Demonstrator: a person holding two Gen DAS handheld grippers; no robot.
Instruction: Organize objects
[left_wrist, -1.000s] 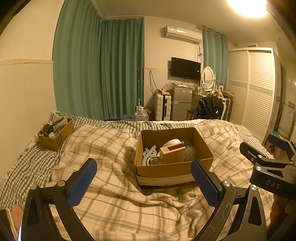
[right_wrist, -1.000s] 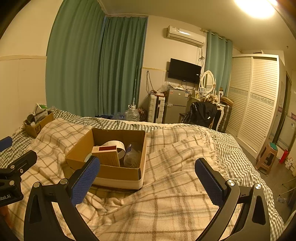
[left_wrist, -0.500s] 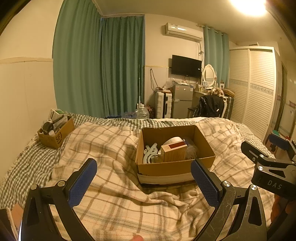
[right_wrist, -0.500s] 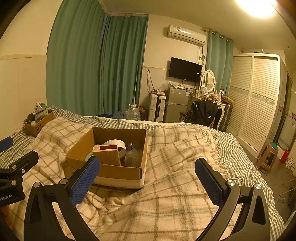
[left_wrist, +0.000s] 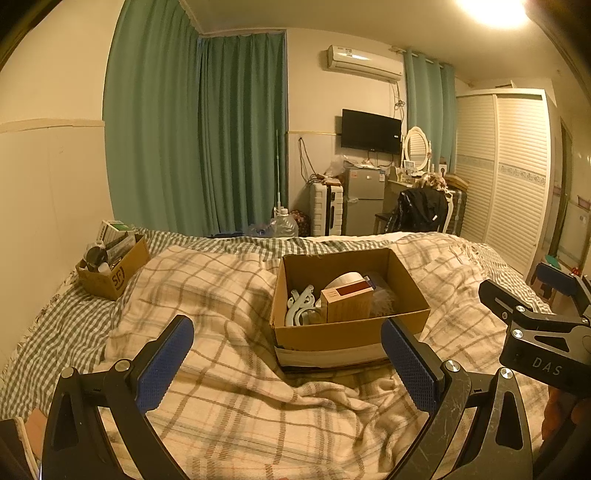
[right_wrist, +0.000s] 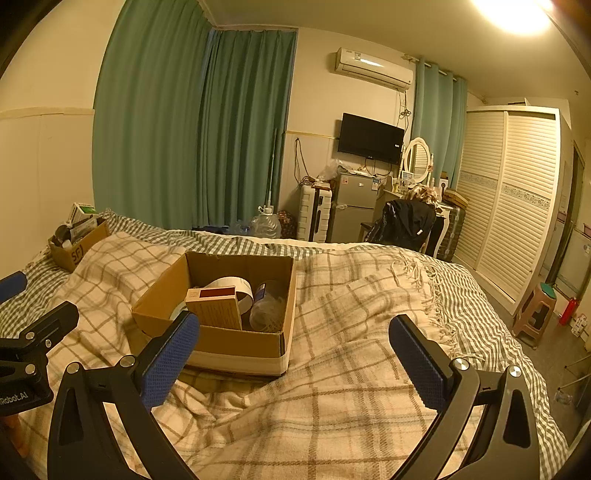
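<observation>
An open cardboard box (left_wrist: 347, 334) (right_wrist: 236, 341) sits on the plaid blanket in the middle of the bed. It holds a small wooden box with a dark red label (left_wrist: 345, 304) (right_wrist: 216, 306), a white tape roll (right_wrist: 232, 288), a pale hook-shaped piece (left_wrist: 301, 306) and a clear bag (right_wrist: 267, 314). My left gripper (left_wrist: 286, 360) is open and empty, just in front of the box. My right gripper (right_wrist: 293, 354) is open and empty, in front of the box and to its right.
A smaller cardboard box (left_wrist: 112, 271) (right_wrist: 75, 245) full of items stands at the bed's far left. The plaid blanket (left_wrist: 229, 295) is rumpled. A stool (right_wrist: 535, 308), wardrobe (right_wrist: 517, 206), fridge (left_wrist: 360, 201) and chair with a jacket (right_wrist: 402, 223) stand beyond the bed.
Both views have tilted up a little; the box sits slightly lower in the frames. Both grippers stay open and empty.
</observation>
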